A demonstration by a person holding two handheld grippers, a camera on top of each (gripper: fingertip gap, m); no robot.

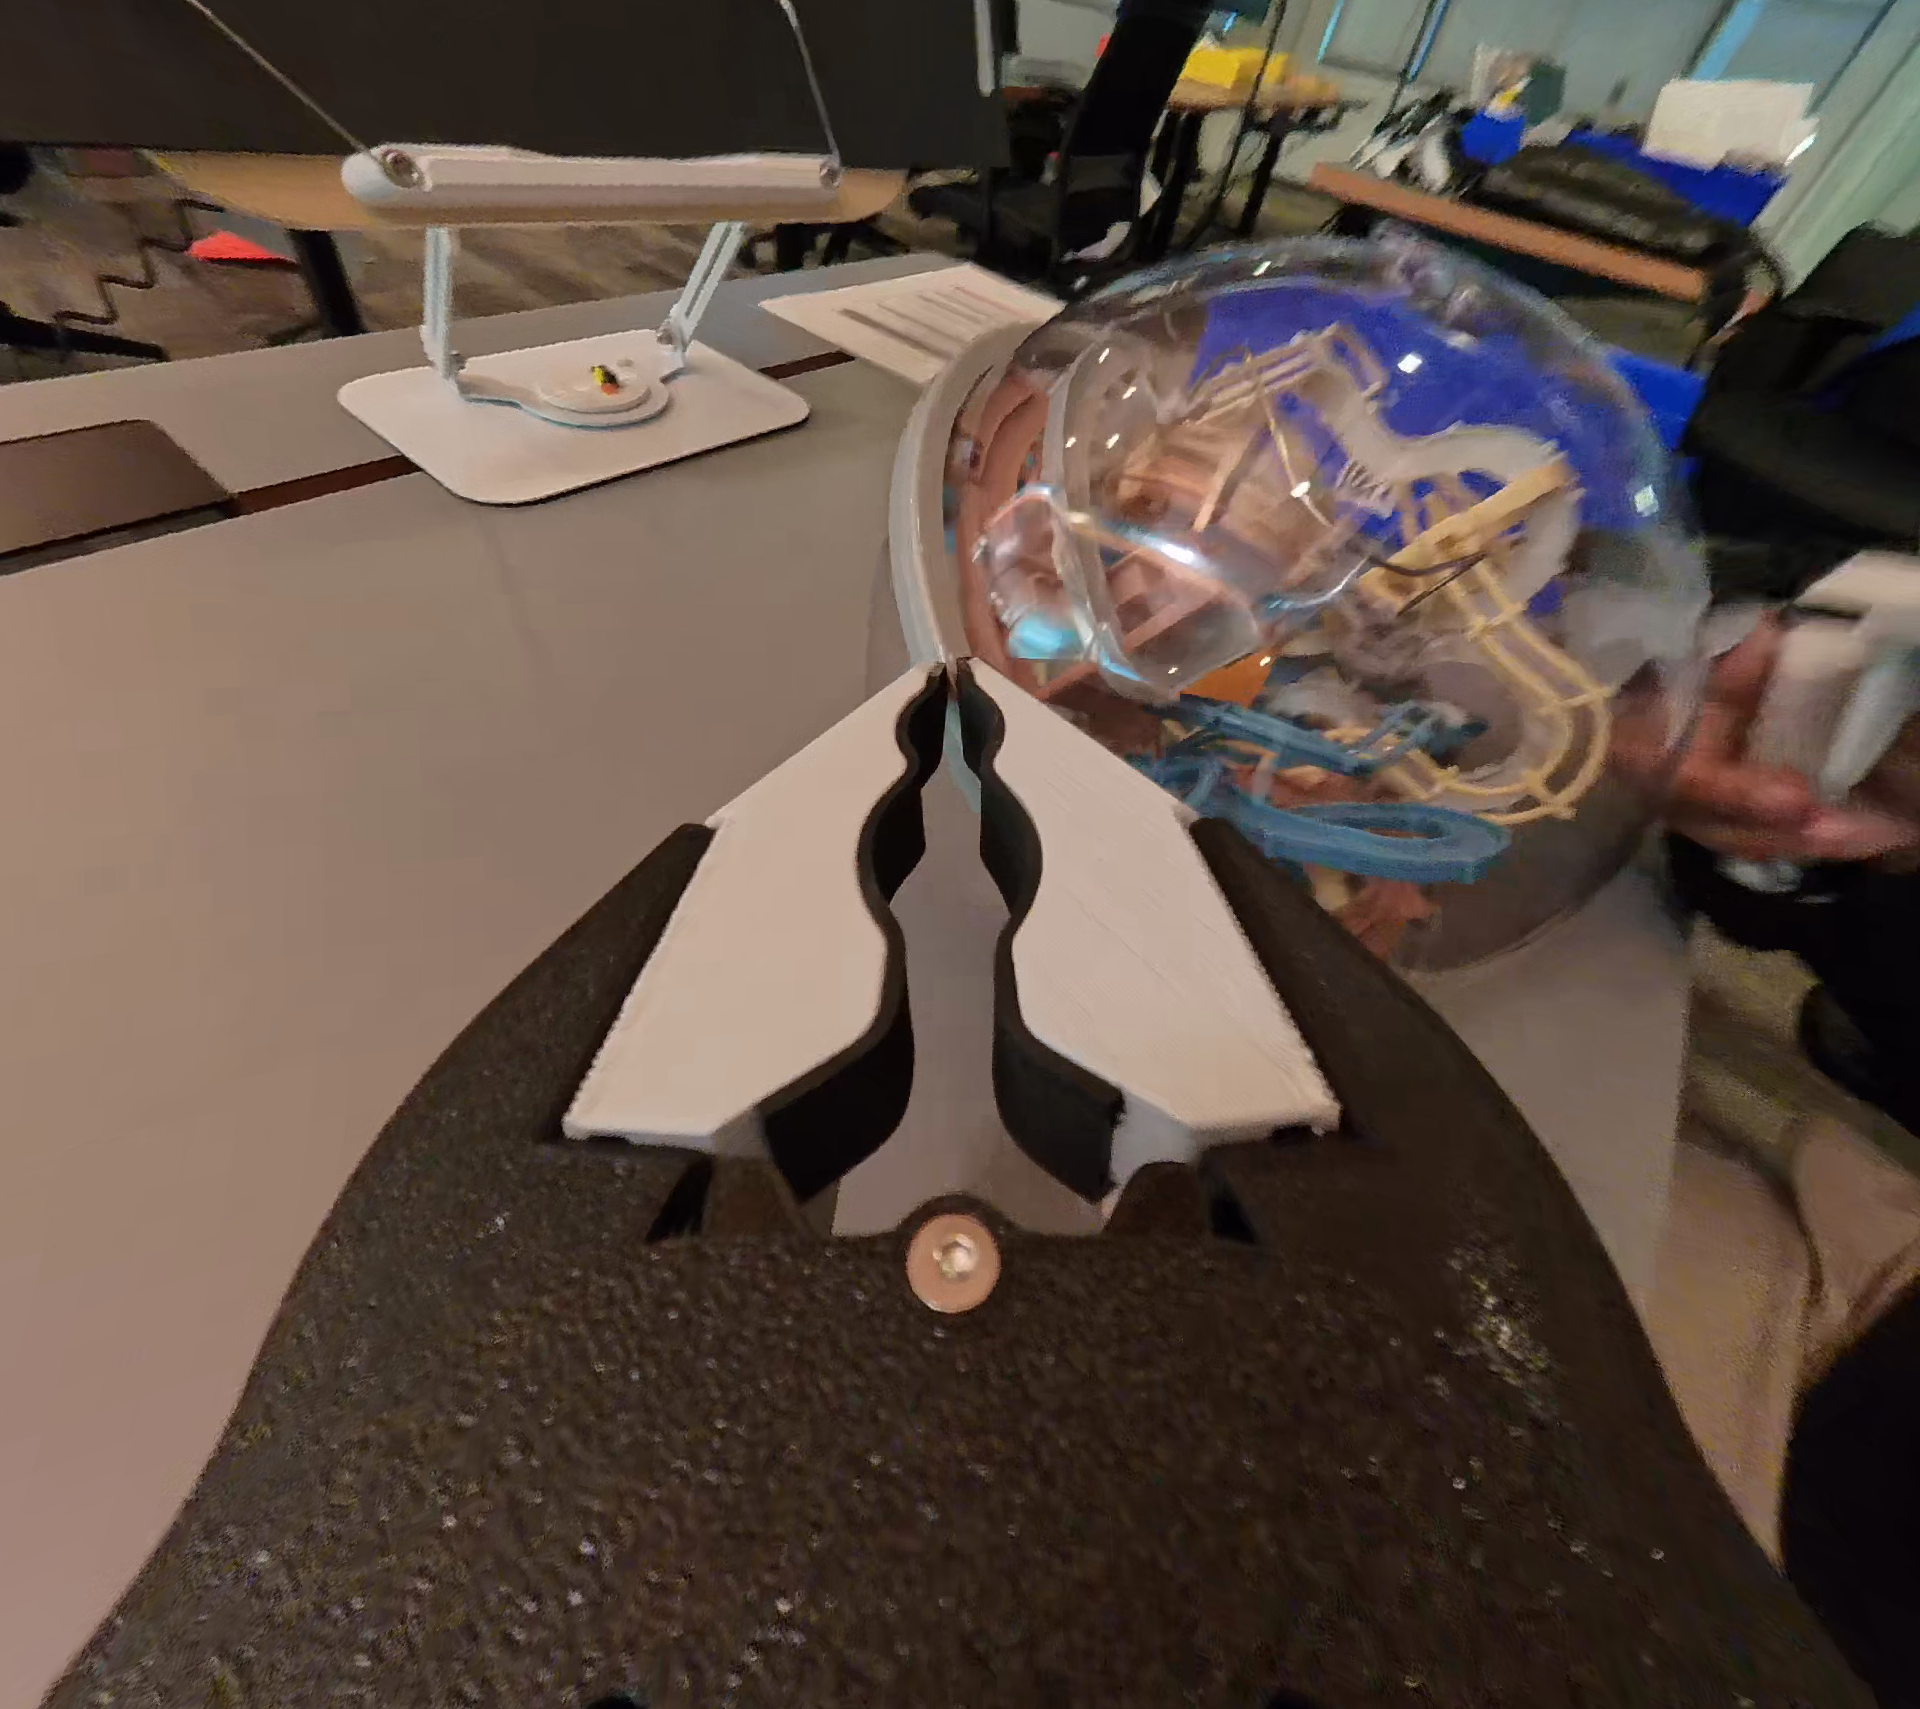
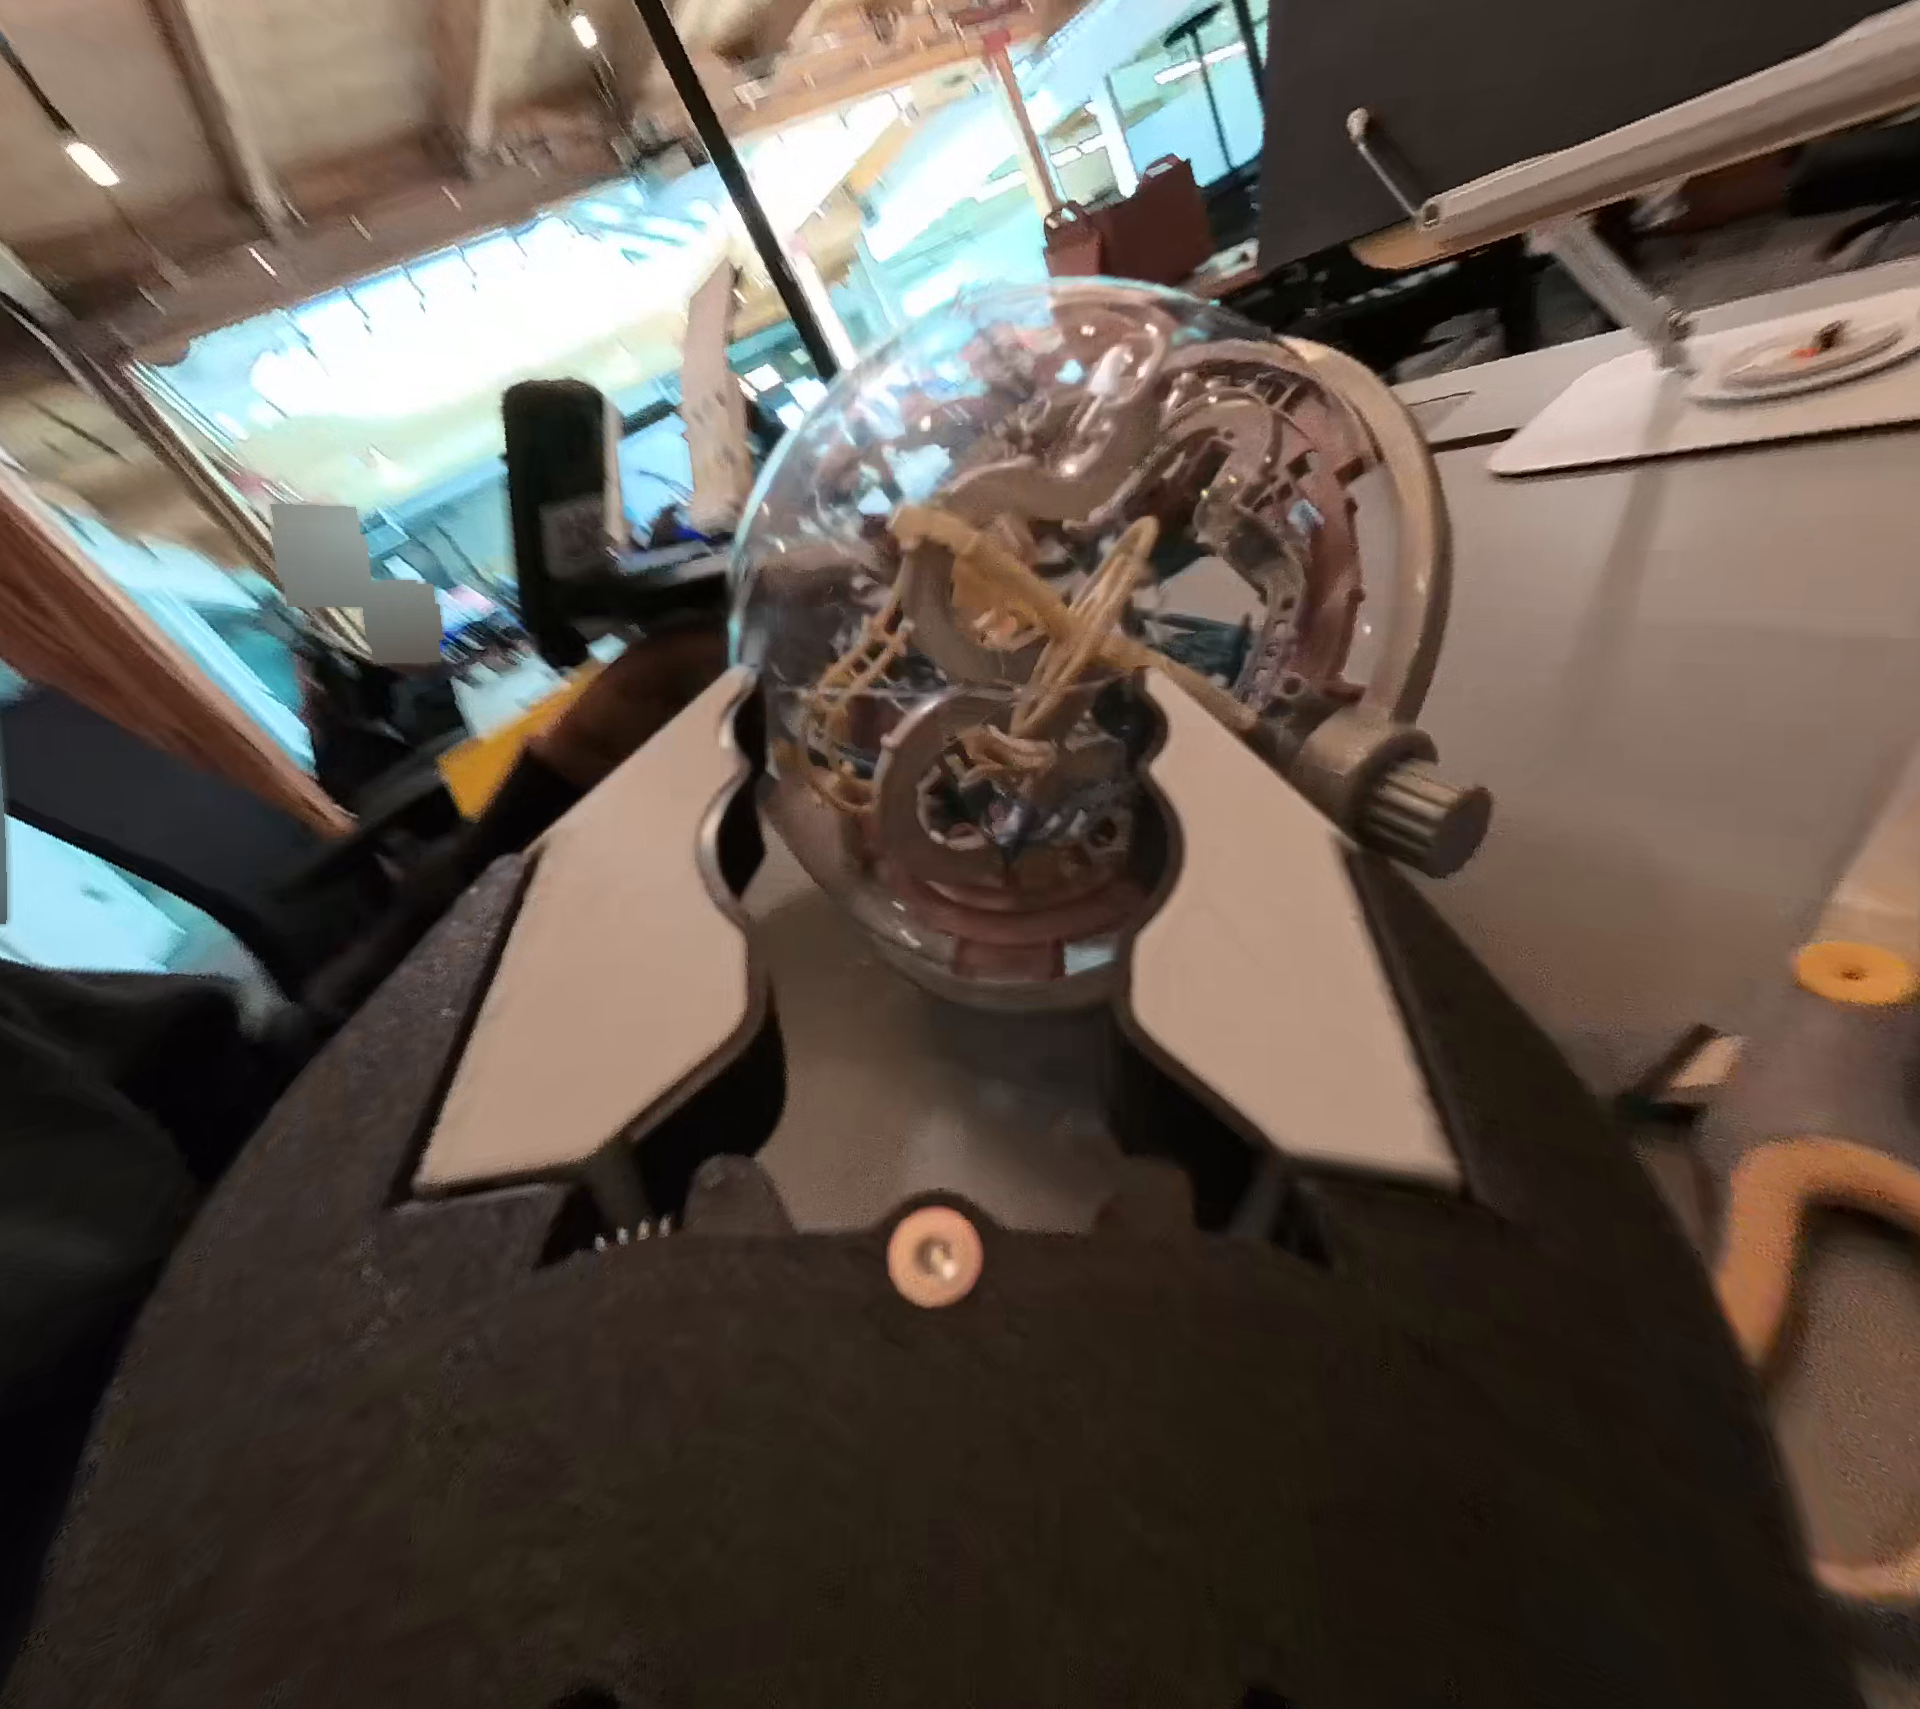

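Two grippers are working one clear ball [image 1: 1299, 579] here. Left gripper [image 1: 951, 672] is sitting with its fingers pinched together at the tips, right on the pale rim [image 1: 904, 516] that's running around the ball's seam, centre of its frame. Looks like it's nipping that rim, probably to steady the ball, though the tips are too tight together for me to be sure anything's between them.

Right gripper [image 2: 951, 703] is cradling the ball [image 2: 1039, 620] from the other side, fingers spread and pressing its lower curve, centre of frame. A grey knob [image 2: 1429, 812] is sticking out at right, just past the right finger.

Inside the ball: a tangle of tan, blue and brown tracks [image 1: 1403, 724], sealed in. Can't make out a marble.

Ball is hanging above the grey table [image 1: 416, 776]. A white stand [image 1: 582, 402] is sitting upper left, well apart.
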